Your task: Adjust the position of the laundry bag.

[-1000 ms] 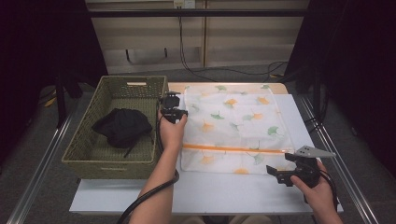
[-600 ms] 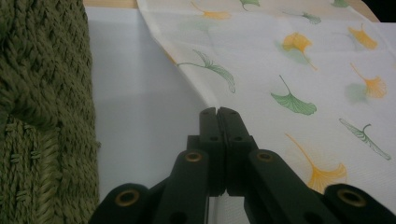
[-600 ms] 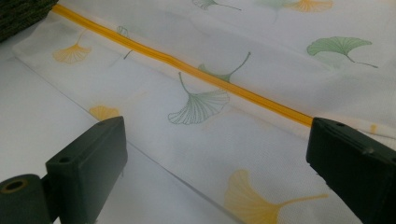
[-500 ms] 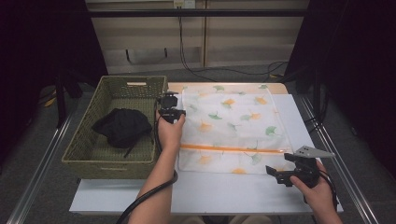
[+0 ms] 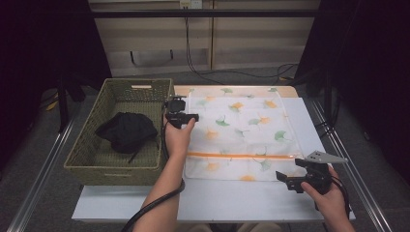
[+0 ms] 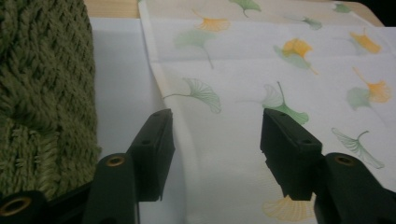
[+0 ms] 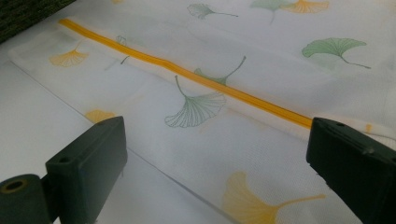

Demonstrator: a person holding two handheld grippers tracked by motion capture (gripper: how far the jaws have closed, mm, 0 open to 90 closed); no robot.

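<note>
A white mesh bag [image 5: 241, 130] printed with green and orange ginkgo leaves lies flat on the table, an orange zipper [image 5: 237, 155] running across its near part. My left gripper [image 5: 186, 117] hovers open at the bag's left edge [image 6: 159, 88], beside the basket. In the left gripper view the jaws straddle that edge with nothing between them. My right gripper [image 5: 286, 180] is open off the bag's near right corner, jaws pointing left. The right gripper view looks across the bag [image 7: 261, 93] and the zipper [image 7: 187, 72] between wide-spread jaws.
A green woven basket [image 5: 82, 159] stands at the table's left with a black garment [image 5: 126, 131] inside; its wall [image 6: 42, 93] is close to my left jaw. The white tabletop [image 5: 232, 200] shows in front of the bag. Metal rails run along both table sides.
The left gripper has shifted slightly toward the bag's left edge. The right gripper has barely moved.
</note>
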